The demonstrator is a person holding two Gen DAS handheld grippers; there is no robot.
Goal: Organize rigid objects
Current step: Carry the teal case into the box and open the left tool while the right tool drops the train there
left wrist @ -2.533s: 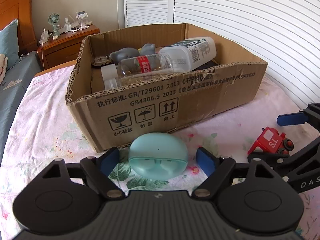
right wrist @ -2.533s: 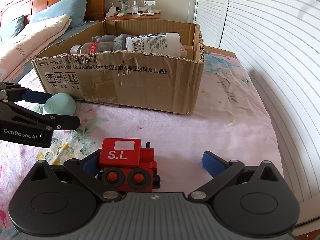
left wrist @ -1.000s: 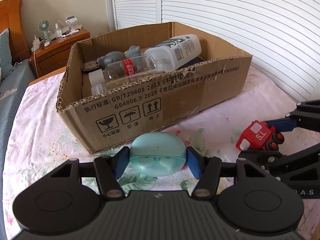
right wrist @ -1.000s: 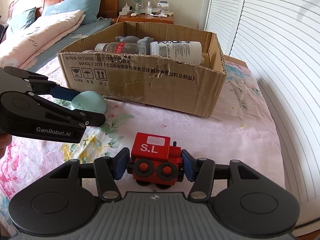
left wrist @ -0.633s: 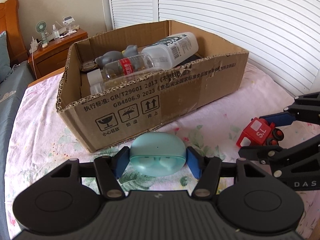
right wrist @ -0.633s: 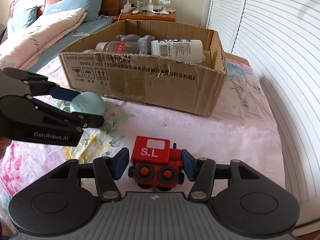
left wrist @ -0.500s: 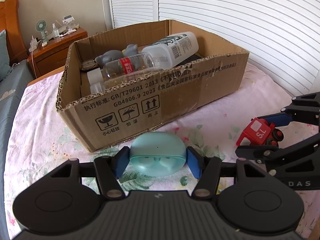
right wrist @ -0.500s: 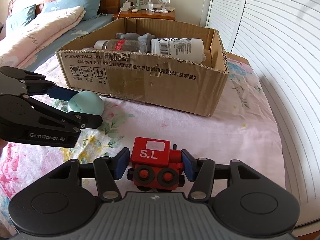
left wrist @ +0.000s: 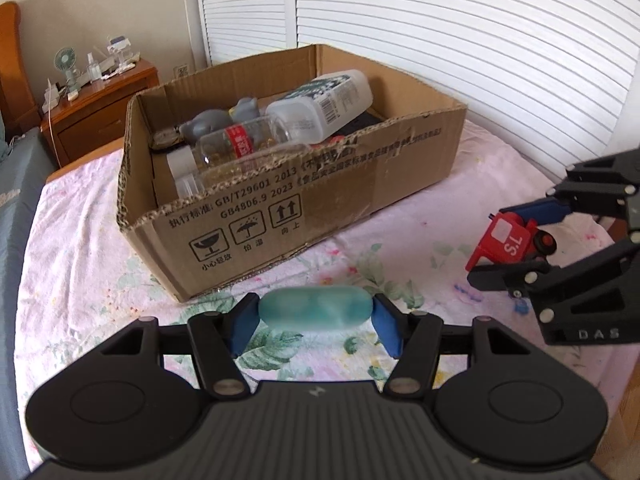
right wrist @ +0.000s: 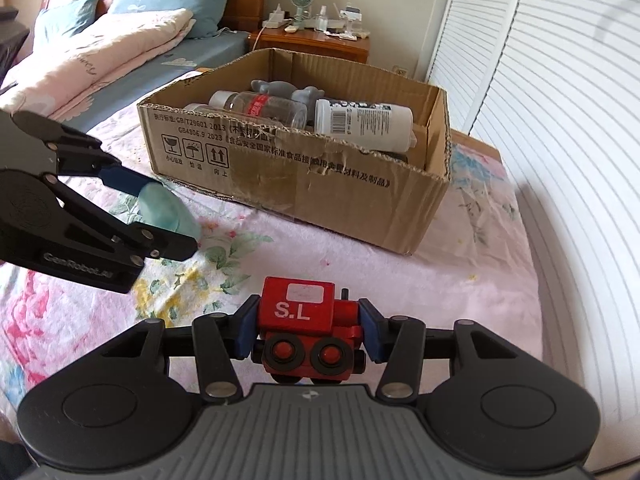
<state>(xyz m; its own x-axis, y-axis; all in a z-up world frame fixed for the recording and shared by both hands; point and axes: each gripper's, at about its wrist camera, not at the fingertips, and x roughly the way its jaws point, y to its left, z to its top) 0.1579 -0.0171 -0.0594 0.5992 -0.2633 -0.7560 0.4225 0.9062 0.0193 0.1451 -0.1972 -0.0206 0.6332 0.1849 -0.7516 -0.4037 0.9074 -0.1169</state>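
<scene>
My left gripper (left wrist: 315, 316) is shut on a mint green earbud case (left wrist: 314, 310), held above the floral bedspread in front of the cardboard box (left wrist: 320, 200). The case also shows in the right wrist view (right wrist: 168, 208). My right gripper (right wrist: 307, 330) is shut on a red toy train (right wrist: 308, 328) marked S.L, lifted off the bed to the right of the left gripper. The train also shows in the left wrist view (left wrist: 510, 240). The box holds a clear bottle (left wrist: 240, 146), a white bottle (left wrist: 324, 100) and a grey figure (left wrist: 216, 120).
The box (right wrist: 304, 176) sits open on the bed. A wooden nightstand (left wrist: 100, 108) with a small fan stands behind it. White louvered doors (left wrist: 440, 40) run along the right. Pillows and a folded quilt (right wrist: 100, 52) lie at the head of the bed.
Both grippers have risen, lifting the earbud case and the toy train off the bedspread. The case looks tilted flatter and blurred. Earlier still, both grippers closed on their objects.
</scene>
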